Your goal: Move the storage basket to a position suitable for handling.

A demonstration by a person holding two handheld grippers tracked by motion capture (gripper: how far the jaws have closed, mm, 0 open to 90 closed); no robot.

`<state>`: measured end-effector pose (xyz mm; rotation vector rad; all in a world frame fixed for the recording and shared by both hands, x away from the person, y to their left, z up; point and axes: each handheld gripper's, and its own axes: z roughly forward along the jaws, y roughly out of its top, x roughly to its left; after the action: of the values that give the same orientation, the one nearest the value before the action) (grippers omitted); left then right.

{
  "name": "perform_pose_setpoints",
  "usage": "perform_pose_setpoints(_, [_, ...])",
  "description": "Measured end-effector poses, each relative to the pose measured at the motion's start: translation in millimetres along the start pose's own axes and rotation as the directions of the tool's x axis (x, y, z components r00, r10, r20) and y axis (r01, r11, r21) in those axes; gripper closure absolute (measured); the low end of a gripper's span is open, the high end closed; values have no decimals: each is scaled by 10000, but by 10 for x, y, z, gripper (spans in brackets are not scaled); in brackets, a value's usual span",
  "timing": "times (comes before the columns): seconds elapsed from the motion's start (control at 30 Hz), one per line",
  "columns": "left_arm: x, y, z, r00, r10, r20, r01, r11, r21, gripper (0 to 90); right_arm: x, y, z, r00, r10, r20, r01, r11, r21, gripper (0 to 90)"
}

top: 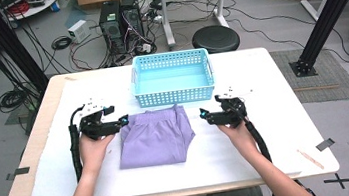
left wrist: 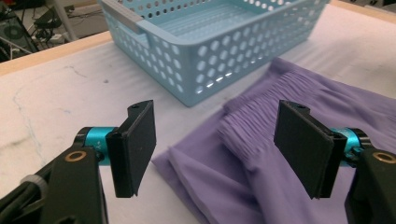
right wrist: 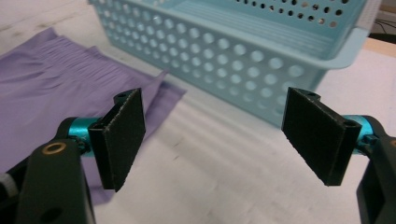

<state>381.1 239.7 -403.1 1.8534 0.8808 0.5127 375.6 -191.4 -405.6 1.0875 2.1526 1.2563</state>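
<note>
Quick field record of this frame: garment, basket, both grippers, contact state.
garment: purple folded garment, flat on the white table cover, elastic waistband toward the basket
basket: light blue perforated basket, nothing seen inside it, just behind the garment
left gripper: left gripper open, at the garment's left edge, jaws either side of the waistband corner in its own view
right gripper: right gripper open, beside the garment's right edge, over bare cover
contact: neither gripper holds cloth; whether the left jaws touch it is unclear
</note>
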Motion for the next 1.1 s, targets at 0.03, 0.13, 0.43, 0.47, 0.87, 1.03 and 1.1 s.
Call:
perform_pose_setpoints(0.03, [-43,-29,-49,10000,92,26,-92,10000,-19,296,0,0,0,10000,0,0,0,10000,0,219])
perform_pose_setpoints(0.13, [-139,-98,-144,9996,262,56,-262,9996,-85,296,175,-87,-51,9996,-45,-266,46,10000,55,216])
perform_pose_setpoints(0.43, [-290,-396,-342,9975,-649,297,639,9974,332,296,474,-227,-94,9957,267,-888,-217,9982,559,206])
perform_pose_setpoints(0.47, [-308,-430,-352,9962,-822,298,807,9957,460,296,511,-247,-91,9942,290,-1032,-228,9979,611,206])
perform_pose_setpoints(0.87, [-485,-641,-390,9934,-1143,-28,1132,9799,1640,348,932,-413,37,9902,47,-1394,184,9863,1640,213])
perform_pose_setpoints(1.03, [-489,-672,-339,9911,-1328,8,1292,9656,2256,348,972,-411,105,9892,189,-1455,111,9791,2029,246])
perform_pose_setpoints(1.1, [-481,-681,-320,9880,-1541,45,1487,9605,2353,347,961,-395,154,9890,322,-1446,21,9730,2308,246])
